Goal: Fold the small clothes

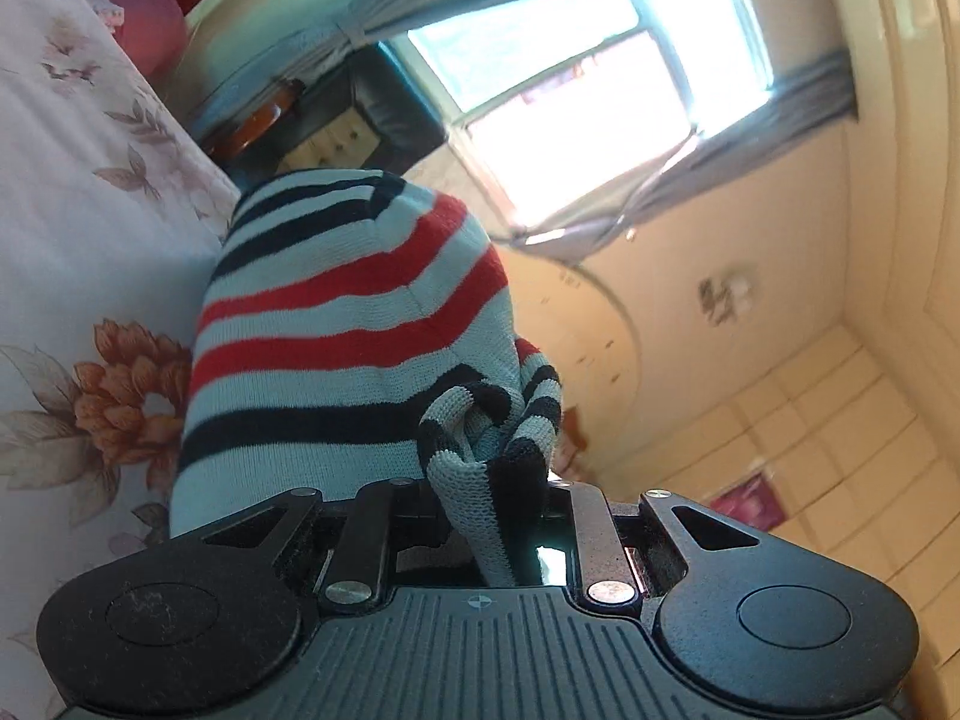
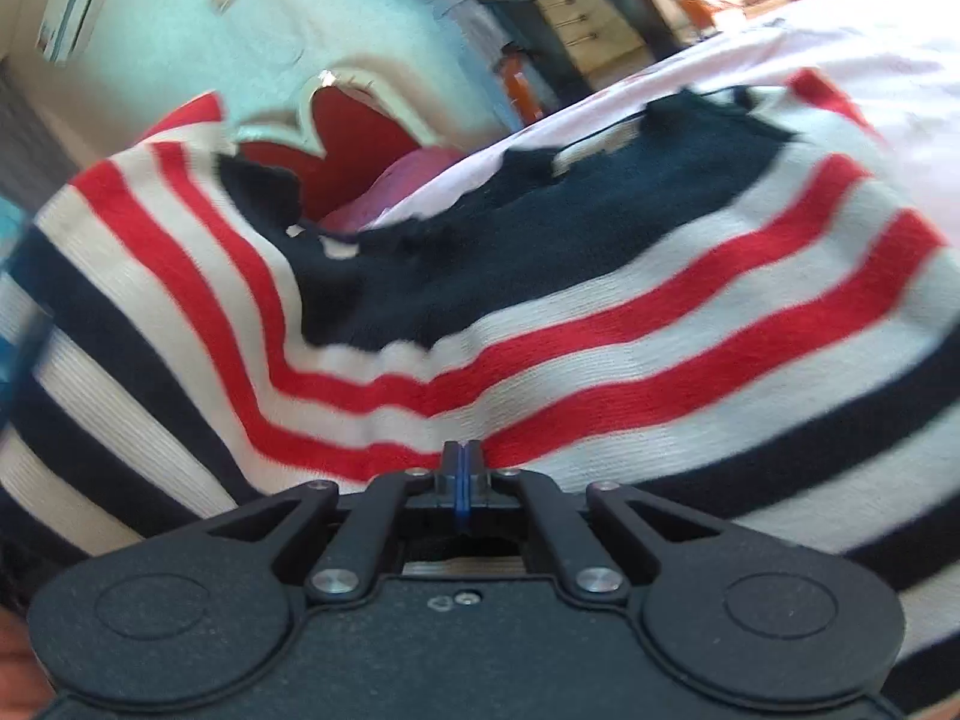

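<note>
My left hand-held gripper point(image 1: 489, 480) was clamped on a bunched fold of the striped sweater point(image 1: 336, 324); my right hand-held gripper point(image 2: 461, 468) was fully closed, pinching its fabric above the bed point(image 1: 78, 192).

A bedroom in a home is shown. A bed is indicated by the flowered sheet point(image 1: 78, 228) spread wide under the work, with a pink pillow point(image 1: 150, 18) lying at its far end against a red padded headboard point(image 2: 354, 138) (its pale frame cut in curves). Daylight is let in through a window point(image 1: 570, 96) hung with grey curtains point(image 1: 774, 138). A small chest of drawers point(image 2: 591, 30) is seen beside a dark padded piece of furniture. Cream walls point(image 1: 690, 372) are visible, marked and scuffed in places.
</note>
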The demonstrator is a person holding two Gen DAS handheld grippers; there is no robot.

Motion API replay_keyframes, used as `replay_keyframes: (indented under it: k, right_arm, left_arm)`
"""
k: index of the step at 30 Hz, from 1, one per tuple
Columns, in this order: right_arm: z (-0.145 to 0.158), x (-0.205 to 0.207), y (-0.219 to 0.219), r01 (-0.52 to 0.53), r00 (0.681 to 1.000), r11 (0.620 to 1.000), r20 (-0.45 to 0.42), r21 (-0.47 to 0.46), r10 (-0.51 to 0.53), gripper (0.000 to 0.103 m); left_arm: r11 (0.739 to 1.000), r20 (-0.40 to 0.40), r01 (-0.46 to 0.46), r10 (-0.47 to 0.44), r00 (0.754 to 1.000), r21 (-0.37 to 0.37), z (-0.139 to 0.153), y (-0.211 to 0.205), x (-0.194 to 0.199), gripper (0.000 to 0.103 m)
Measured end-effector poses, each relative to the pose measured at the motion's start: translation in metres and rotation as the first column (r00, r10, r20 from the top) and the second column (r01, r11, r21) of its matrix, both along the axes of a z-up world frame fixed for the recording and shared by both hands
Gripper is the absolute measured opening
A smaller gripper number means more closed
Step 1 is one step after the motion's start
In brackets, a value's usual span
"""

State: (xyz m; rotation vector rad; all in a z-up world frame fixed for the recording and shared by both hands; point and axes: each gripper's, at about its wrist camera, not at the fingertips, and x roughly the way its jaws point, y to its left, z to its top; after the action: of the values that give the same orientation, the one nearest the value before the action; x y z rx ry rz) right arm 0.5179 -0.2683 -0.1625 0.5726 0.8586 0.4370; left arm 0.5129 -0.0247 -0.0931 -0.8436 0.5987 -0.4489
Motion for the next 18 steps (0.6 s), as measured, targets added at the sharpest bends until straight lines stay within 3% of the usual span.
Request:
replay_keyframes:
  k: [3,5,6,7,8,9,11,13,16,18]
  right_arm:
    - [0.003,-0.009,-0.050,0.133,0.991,0.987,-0.019,0.089,-0.132,0.017]
    - [0.005,-0.017,-0.085,0.214,0.977,0.967,-0.029,0.136,-0.212,0.044]
    - [0.006,-0.020,-0.100,0.240,0.971,0.956,-0.037,0.168,-0.237,0.056]
    - [0.007,-0.024,-0.113,0.264,0.965,0.945,-0.042,0.195,-0.261,0.071]
    - [0.009,-0.027,-0.123,0.269,0.963,0.937,-0.039,0.223,-0.268,0.072]
    - [0.010,-0.028,-0.131,0.269,0.963,0.931,-0.041,0.248,-0.267,0.072]
    - [0.014,-0.031,-0.141,0.260,0.965,0.926,-0.046,0.274,-0.257,0.072]
    - [0.020,-0.033,-0.142,0.233,0.972,0.929,-0.039,0.289,-0.231,0.071]
    - [0.029,-0.032,-0.132,0.173,0.984,0.946,-0.017,0.274,-0.175,0.071]
    - [0.033,-0.030,-0.122,0.144,0.989,0.958,-0.014,0.247,-0.145,0.071]
  left_arm:
    - [0.977,-0.117,0.083,-0.061,0.991,0.194,-0.013,-0.051,0.018,0.019]
    - [0.941,-0.158,0.142,-0.097,0.983,0.306,-0.025,-0.082,0.022,0.022]
    - [0.924,-0.137,0.150,-0.108,0.985,0.351,-0.026,-0.093,0.019,0.025]
    - [0.914,-0.110,0.154,-0.121,0.986,0.374,-0.023,-0.100,0.014,0.042]
    - [0.913,-0.092,0.172,-0.148,0.985,0.370,-0.019,-0.104,0.010,0.063]
    - [0.913,-0.074,0.199,-0.185,0.980,0.356,-0.010,-0.107,0.004,0.068]
    - [0.905,-0.026,0.222,-0.228,0.973,0.362,0.010,-0.103,-0.011,0.068]
    - [0.914,0.032,0.185,-0.210,0.977,0.361,0.031,-0.084,-0.028,0.068]
    - [0.903,0.057,0.037,-0.068,0.996,0.429,0.043,-0.038,-0.036,0.068]
    - [0.889,0.015,-0.036,0.032,0.999,0.457,0.036,-0.004,-0.031,0.068]
